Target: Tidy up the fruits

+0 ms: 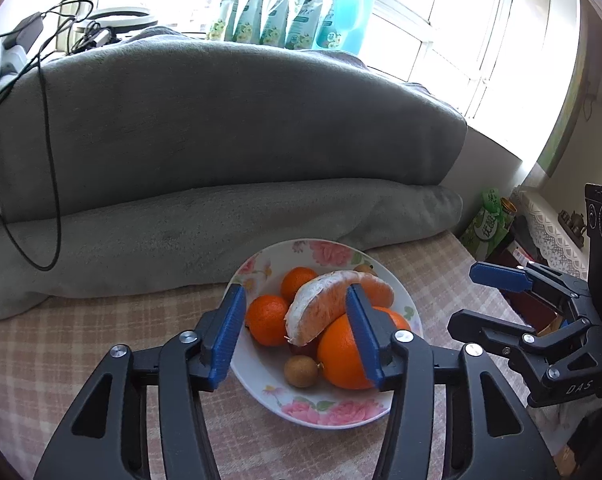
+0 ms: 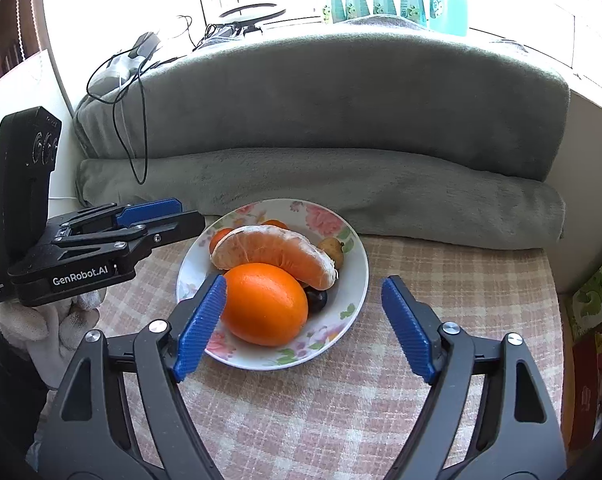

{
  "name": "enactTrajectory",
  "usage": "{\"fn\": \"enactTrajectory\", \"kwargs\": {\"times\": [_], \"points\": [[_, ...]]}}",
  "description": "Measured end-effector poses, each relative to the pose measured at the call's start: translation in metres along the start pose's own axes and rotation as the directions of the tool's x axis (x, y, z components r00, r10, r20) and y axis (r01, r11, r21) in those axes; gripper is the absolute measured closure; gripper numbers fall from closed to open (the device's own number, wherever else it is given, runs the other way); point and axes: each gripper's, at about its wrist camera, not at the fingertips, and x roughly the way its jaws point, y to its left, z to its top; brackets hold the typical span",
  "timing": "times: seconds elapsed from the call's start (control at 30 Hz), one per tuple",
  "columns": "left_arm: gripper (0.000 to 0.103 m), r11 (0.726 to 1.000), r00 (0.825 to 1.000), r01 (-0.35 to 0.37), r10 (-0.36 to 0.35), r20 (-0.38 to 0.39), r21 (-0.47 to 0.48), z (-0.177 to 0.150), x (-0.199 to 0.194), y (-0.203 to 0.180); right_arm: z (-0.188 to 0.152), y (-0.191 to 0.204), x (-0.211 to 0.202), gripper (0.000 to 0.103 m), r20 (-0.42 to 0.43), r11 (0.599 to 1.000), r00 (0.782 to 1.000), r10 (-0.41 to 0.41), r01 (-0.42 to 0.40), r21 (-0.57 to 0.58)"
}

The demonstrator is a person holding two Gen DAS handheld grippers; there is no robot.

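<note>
1. A floral plate of fruit sits on a checked cloth, just in front of a folded grey blanket; both tongs are aimed at it and neither holds anything.

2. The left gripper stands open, its ribbed blue pads framing the pile from the near side. The peeled segment and the big orange lie between the jaws' lines of sight, though whether the pads are level with the fruit or above it cannot be told.

3. The right gripper is also spread wide. Its left pad is just beside the big orange; its right pad is off the plate, over the cloth.

4. The segment is a pale-pithed crescent resting on top of the heap, its long axis running left to right across the plate, leaning on the orange's far side.

5. The orange is smooth, glossy and round, nearest the right gripper; likely that tool's easiest pick.

6. Two small tangerines sit on the left of the plate, a brownish round fruit at the near rim, and a dark one is half hidden under the segment.

7. The plate looks glazed and slick, so fruit may well roll if nudged.
</note>
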Motion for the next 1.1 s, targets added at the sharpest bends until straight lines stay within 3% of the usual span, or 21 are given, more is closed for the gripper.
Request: {"fn": "enactTrajectory", "kwargs": {"times": [0.13,0.3,0.43,0.77,1.1], "points": [[0.044,1.000,1.000,-0.010,0.010,0.003,-0.004,-0.005,-0.006,0.001,-0.001,0.004,-0.006,0.016,0.009,1.000,1.000,-0.026,0.026,-0.002],[0.032,1.000,0.999,-0.030,0.030,0.014,-0.005,-0.012,-0.016,-0.001,-0.003,0.011,-0.015,0.005,0.035,0.998,0.998,-0.056,0.056,-0.007],[0.026,0.999,0.999,-0.034,0.034,0.022,-0.015,-0.016,-0.023,-0.002,-0.004,0.017,-0.020,0.004,0.046,0.996,0.995,-0.083,0.084,-0.016],[0.022,0.996,0.996,-0.084,0.085,0.039,-0.017,-0.027,-0.043,-0.012,-0.008,0.026,-0.039,0.001,0.103,0.992,0.987,-0.124,0.125,0.001],[0.021,0.984,0.979,-0.180,0.178,0.097,0.010,-0.037,-0.072,-0.027,-0.012,0.034,-0.059,0.000,0.161,0.987,0.974,-0.158,0.157,0.018]]}}
